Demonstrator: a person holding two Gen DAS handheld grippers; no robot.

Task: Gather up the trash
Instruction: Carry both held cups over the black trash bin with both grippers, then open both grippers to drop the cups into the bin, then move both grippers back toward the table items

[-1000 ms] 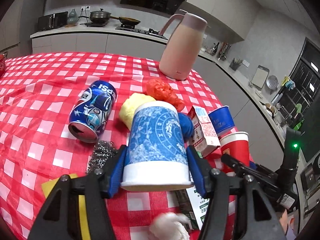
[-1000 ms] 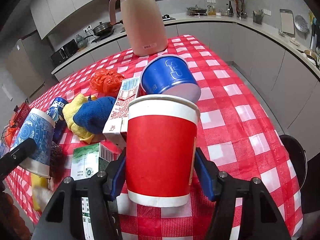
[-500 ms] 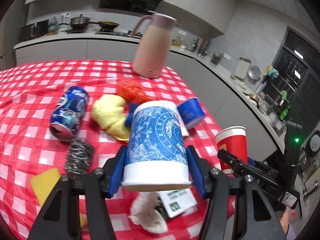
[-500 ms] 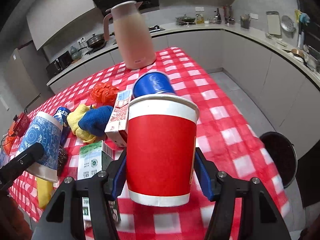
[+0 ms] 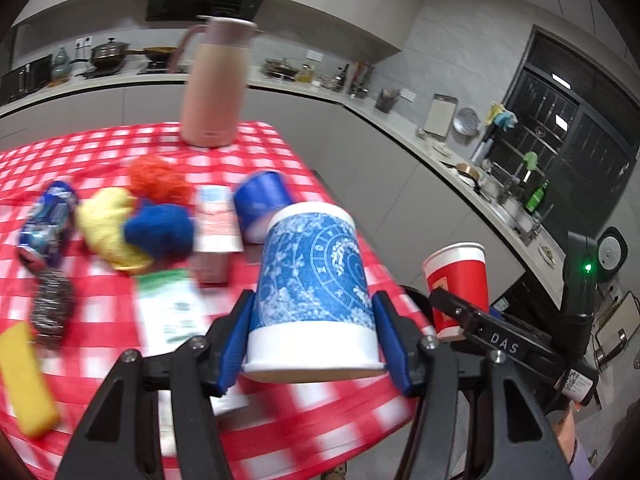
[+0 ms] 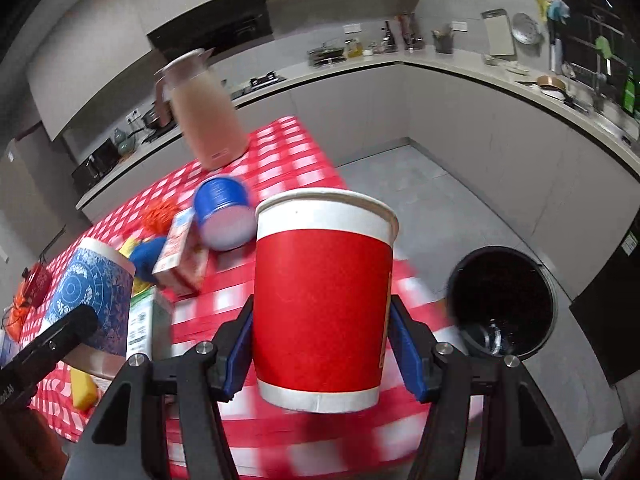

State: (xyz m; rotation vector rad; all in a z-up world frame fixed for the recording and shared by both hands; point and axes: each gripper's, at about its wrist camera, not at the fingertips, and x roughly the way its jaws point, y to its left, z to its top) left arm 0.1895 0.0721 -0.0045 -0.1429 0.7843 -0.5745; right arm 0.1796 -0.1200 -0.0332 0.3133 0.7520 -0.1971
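Red cup (image 6: 322, 312) clamped in right gripper (image 6: 322, 354), patterned cup (image 5: 314, 292) in left gripper (image 5: 314, 346), both tilted downward.

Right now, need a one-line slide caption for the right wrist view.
Right tool grips a red paper cup over the checkered table's edge, with the black bin waiting on the floor beyond.

A blue cup (image 5: 314, 280) with white ornamental print, a plain red cup (image 6: 322, 312) with white rim, red-and-white checked tabletop (image 5: 100, 152), pink jug (image 5: 214, 92), black bin (image 6: 502, 300)
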